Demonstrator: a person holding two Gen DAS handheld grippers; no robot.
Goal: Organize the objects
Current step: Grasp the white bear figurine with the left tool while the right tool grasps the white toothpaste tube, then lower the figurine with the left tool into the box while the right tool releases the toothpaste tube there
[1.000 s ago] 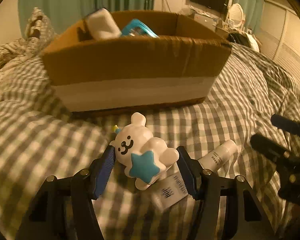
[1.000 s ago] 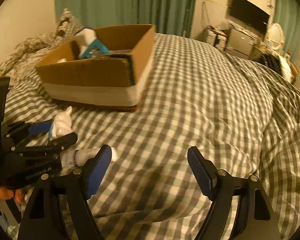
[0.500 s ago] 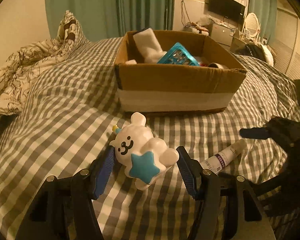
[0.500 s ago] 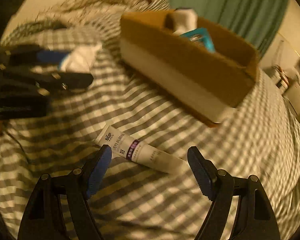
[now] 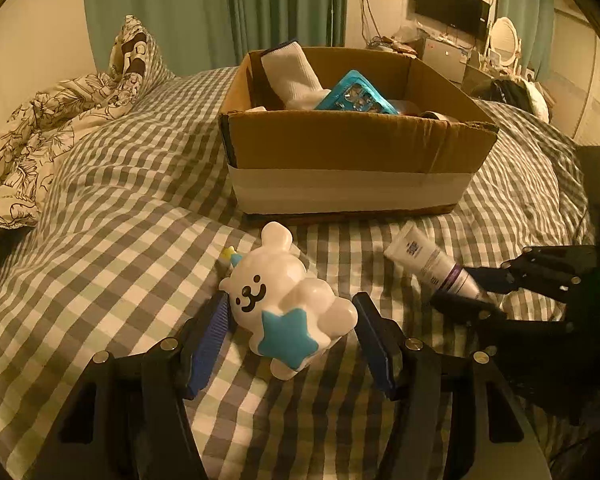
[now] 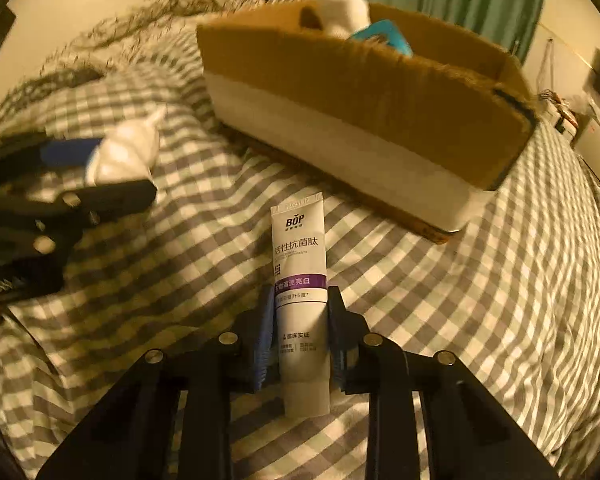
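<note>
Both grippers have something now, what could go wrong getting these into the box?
The bear figurine is rounded and sits loosely between the left gripper fingers, so it may slip. The right gripper pinches the toothpaste tube near its cap end; the long front could snag the cardboard box rim.

White bear toy [image 5: 288,312] – on back; white tube [image 6: 300,280] – lengthwise, near cardboard box [image 5: 352,160].

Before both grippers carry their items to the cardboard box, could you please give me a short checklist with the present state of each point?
1. Right gripper shut on the toothpaste tube: ok.
2. Left gripper around the bear toy: ok; firm grip: cannot tell.
3. Cardboard box open on top: ok.
4. Free space inside beside the sock and blue pack: cannot tell.
5. Grippers apart: ok.
</note>
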